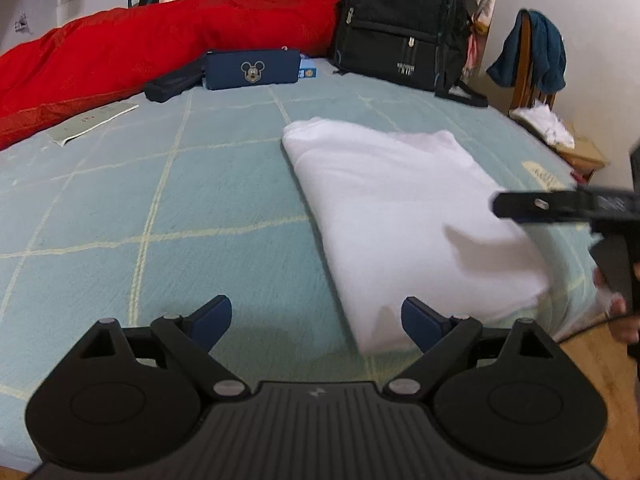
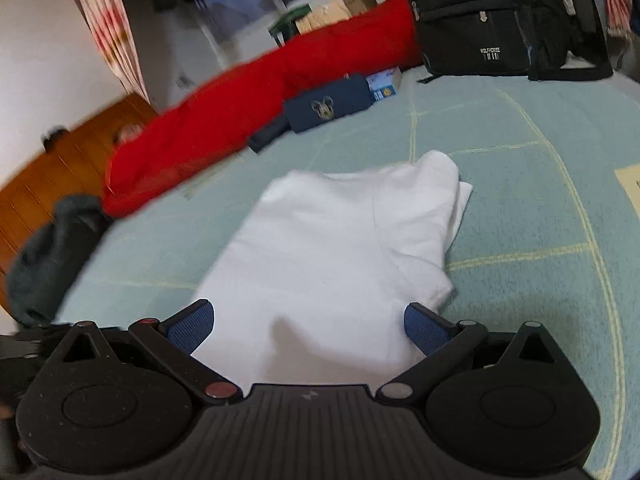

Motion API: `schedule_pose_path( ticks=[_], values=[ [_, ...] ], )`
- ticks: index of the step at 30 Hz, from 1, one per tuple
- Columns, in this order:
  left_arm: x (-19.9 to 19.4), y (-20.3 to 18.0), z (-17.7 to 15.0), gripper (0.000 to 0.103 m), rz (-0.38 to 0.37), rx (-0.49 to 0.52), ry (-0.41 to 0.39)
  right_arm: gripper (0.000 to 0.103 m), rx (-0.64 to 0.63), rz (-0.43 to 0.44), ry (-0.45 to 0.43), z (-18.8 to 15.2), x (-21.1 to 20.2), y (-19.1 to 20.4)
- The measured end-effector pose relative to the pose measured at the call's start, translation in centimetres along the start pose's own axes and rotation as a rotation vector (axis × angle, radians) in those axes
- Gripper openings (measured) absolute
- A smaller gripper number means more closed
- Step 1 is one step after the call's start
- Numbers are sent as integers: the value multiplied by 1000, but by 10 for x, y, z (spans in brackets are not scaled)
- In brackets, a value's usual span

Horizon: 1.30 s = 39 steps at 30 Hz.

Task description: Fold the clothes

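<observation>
Folded garment (image 1: 404,216): plain white, no print seen. Bed cover (image 1: 160,208): pale teal, crossed by thin cream lines in a wide grid. Quilt (image 1: 168,36): solid bright red. Pouch (image 1: 252,69): navy, marked with a cartoon mouse face in grey and black. Backpack (image 1: 400,24): black, small white lettering noted on the front pocket. Towel on chair (image 1: 536,54): dark teal. Finger pads (image 2: 190,326) of both grippers: blue, on black bodies.
</observation>
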<state>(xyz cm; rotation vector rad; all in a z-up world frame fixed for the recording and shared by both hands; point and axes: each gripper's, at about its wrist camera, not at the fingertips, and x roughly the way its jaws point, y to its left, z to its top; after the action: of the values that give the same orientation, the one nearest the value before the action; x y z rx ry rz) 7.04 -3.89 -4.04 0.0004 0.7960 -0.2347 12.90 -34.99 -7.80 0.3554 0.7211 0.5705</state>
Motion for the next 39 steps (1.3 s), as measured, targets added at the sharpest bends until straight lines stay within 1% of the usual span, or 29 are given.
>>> schedule_pose_path(
  ticks=[2,4,7,9,11,13,14,16,19,23,25,29,35,39],
  values=[
    [4,0,6,94,-2,-10,-7,103,33,6,-24,1,-9,-5],
    [7,-1,11,95,-7,-13,-19,103,40,-13,-36,5,-12,-9],
    [12,-2,17,96,-19,-24,-25,103,59,-43,-33,10,-10,-19],
    [18,-2,21,96,-27,-30,-18,103,99,-37,-19,12,-4,-30],
    [25,-3,24,97,-28,-23,-2,103,142,-29,3,14,4,-39],
    [31,-5,26,97,-22,-9,16,103,165,-42,27,14,10,-43],
    [34,-6,26,97,-20,-1,23,103,171,-55,39,15,13,-45],
    [39,-7,29,97,-26,0,34,103,172,-50,48,16,15,-47],
    [48,-5,32,98,-58,-28,58,103,173,-33,60,18,18,-48],
    [63,-1,34,98,-63,-71,114,103,176,-30,73,20,22,-51],
    [67,1,35,98,-75,-89,129,103,179,-27,76,21,25,-52],
    [73,2,39,98,-105,-110,145,103,184,-19,89,27,30,-54],
    [81,-3,47,98,-144,-96,160,103,222,-10,94,34,39,-57],
    [86,-3,52,98,-156,-91,165,103,251,6,91,36,41,-63]
  ],
)
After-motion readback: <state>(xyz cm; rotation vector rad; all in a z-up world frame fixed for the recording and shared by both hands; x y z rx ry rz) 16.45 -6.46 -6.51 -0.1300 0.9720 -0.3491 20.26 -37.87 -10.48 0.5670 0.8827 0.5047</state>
